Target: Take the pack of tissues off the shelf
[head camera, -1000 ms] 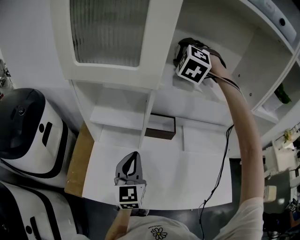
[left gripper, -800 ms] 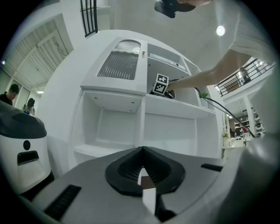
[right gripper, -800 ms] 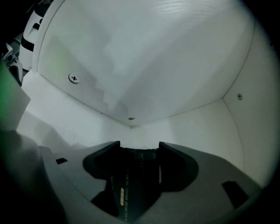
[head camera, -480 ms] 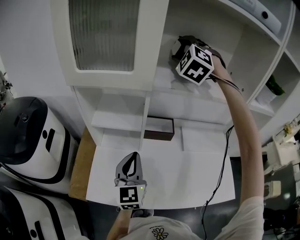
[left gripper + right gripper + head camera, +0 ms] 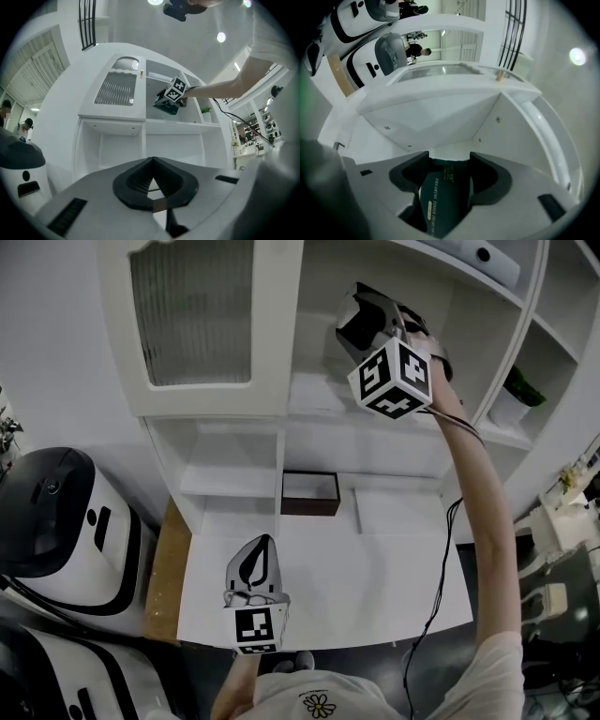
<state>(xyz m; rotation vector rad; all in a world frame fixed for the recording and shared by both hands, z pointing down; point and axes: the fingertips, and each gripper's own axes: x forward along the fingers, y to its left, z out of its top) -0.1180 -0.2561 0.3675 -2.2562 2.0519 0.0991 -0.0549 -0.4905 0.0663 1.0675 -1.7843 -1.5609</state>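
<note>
Right gripper [image 5: 447, 171], up in the top bay of the shelf [image 5: 309, 395], pinches the dark green pack [image 5: 443, 199] between its jaws. Left gripper [image 5: 152, 161], jaws pressed together and empty, hovers over the table [image 5: 375, 587].

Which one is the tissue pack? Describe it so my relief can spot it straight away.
Start at the white shelf unit and find the upper open bay just right of its ribbed-glass door. There the right gripper is shut on the pack of tissues. It is a dark green pack with pale lettering, unlike the dark box one level lower.
</note>
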